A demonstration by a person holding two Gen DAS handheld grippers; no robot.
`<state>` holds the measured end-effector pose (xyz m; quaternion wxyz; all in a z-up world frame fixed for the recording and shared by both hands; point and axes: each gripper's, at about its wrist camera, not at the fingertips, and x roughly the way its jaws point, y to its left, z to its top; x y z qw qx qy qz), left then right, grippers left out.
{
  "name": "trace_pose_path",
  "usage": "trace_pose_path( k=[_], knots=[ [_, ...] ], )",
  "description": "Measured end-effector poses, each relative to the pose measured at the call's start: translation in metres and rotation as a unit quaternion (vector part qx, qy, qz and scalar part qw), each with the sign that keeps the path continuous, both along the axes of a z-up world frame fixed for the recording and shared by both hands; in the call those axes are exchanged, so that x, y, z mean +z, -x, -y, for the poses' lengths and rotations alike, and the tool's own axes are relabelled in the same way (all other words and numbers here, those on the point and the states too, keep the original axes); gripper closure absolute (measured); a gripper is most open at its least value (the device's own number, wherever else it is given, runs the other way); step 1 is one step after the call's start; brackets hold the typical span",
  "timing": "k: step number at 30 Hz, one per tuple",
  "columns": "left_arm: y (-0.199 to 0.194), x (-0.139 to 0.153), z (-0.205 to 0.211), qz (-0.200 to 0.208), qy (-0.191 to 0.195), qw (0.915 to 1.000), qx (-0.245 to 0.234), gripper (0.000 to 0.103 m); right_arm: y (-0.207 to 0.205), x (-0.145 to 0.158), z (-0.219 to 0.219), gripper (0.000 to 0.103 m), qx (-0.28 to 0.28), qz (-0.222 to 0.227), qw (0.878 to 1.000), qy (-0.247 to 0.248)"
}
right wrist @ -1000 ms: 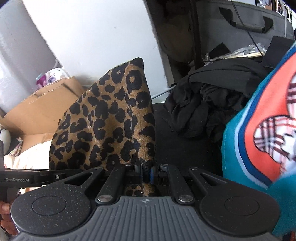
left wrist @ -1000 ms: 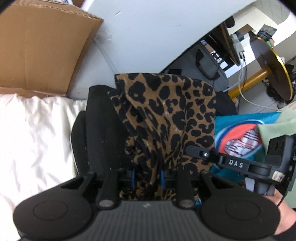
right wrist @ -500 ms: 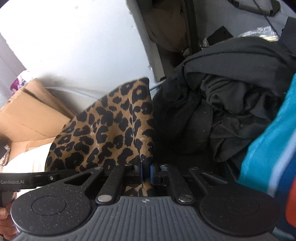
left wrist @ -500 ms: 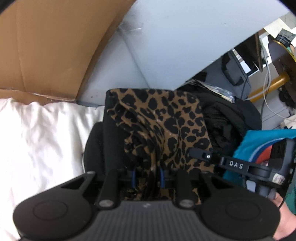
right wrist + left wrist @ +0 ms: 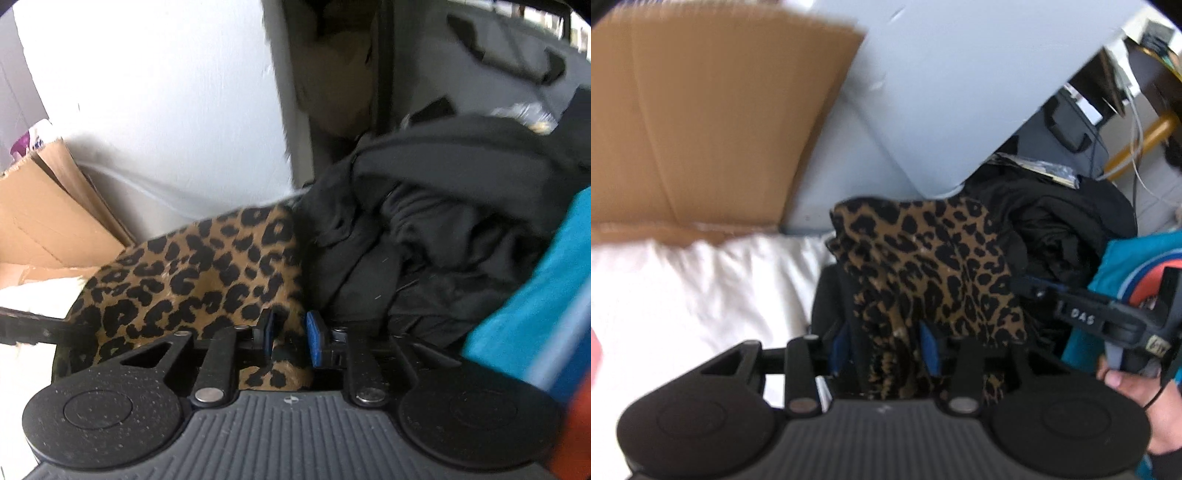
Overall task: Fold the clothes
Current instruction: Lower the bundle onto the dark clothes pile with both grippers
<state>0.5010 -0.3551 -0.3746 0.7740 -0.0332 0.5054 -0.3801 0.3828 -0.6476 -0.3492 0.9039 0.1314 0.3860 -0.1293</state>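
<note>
— Where does the leopard-print garment (image 5: 934,266) lie?

— Bunched between a white cloth (image 5: 694,295) and a heap of black clothes (image 5: 424,236), with a cardboard box (image 5: 701,122) behind.

— And the left gripper (image 5: 886,345)?

— Its jaws stand apart with the fabric between them; whether they pinch it is unclear.

— The right gripper (image 5: 290,338)?

— Released, its blue pads (image 5: 314,338) spread over the garment's edge.

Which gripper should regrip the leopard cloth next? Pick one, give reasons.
Probably right: the right gripper has its jaws open with the leopard cloth edge lying between them, while the left gripper has cloth bunched between its pads.
</note>
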Motion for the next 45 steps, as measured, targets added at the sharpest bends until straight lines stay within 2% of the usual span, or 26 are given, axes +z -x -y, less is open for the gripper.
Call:
trace_pose_path(
  k=[4, 8, 9, 18, 20, 22, 27, 30, 33, 37, 39, 40, 45],
  knots=[
    [-0.002, 0.022, 0.005, 0.034, -0.003, 0.9993, -0.017, 0.067, 0.014, 0.014, 0.002, 0.083, -0.002, 0.038, 0.999, -0.013],
    [0.000, 0.031, 0.022, 0.056, 0.001, 0.9977, -0.038, 0.080, 0.023, 0.012, -0.003, 0.083, 0.001, 0.048, 0.998, -0.030],
    [0.001, 0.032, 0.026, 0.059, 0.001, 0.9973, -0.043, 0.081, 0.025, 0.010, -0.005, 0.083, 0.003, 0.047, 0.998, -0.033],
    [0.006, -0.001, 0.052, 0.062, -0.027, 0.9956, -0.065, 0.085, 0.038, -0.013, -0.015, 0.083, 0.009, 0.022, 0.999, -0.035],
    [0.009, -0.008, 0.052, 0.077, -0.051, 0.9933, -0.070, 0.096, 0.042, -0.018, -0.015, 0.081, 0.008, 0.014, 0.999, -0.032],
    [0.012, -0.011, 0.049, 0.090, -0.076, 0.9903, -0.074, 0.099, 0.046, -0.023, -0.015, 0.081, 0.007, 0.005, 1.000, -0.029],
    [0.023, -0.003, 0.039, 0.103, -0.091, 0.9878, -0.074, 0.098, 0.059, -0.032, -0.015, 0.080, 0.003, -0.011, 1.000, -0.026],
    [0.032, 0.009, 0.033, 0.112, -0.079, 0.9879, -0.073, 0.087, 0.077, -0.027, -0.017, 0.081, -0.002, 0.006, 0.999, -0.040],
    [0.042, 0.020, 0.030, 0.121, -0.060, 0.9878, -0.077, 0.083, 0.093, -0.020, -0.020, 0.081, -0.006, 0.024, 0.998, -0.054],
    [0.056, 0.025, 0.030, 0.123, -0.037, 0.9888, -0.076, 0.066, 0.101, -0.017, -0.032, 0.080, -0.014, 0.024, 0.998, -0.049],
    [0.062, 0.020, 0.032, 0.118, -0.031, 0.9901, -0.070, 0.065, 0.103, -0.017, -0.038, 0.079, -0.012, 0.025, 0.998, -0.049],
    [0.064, 0.017, 0.032, 0.116, -0.031, 0.9907, -0.064, 0.065, 0.104, -0.017, -0.041, 0.074, -0.012, 0.027, 0.998, -0.049],
    [0.076, 0.000, 0.032, 0.109, -0.040, 0.9918, -0.053, 0.066, 0.106, -0.025, -0.050, 0.070, -0.019, 0.022, 0.998, -0.052]
  ],
)
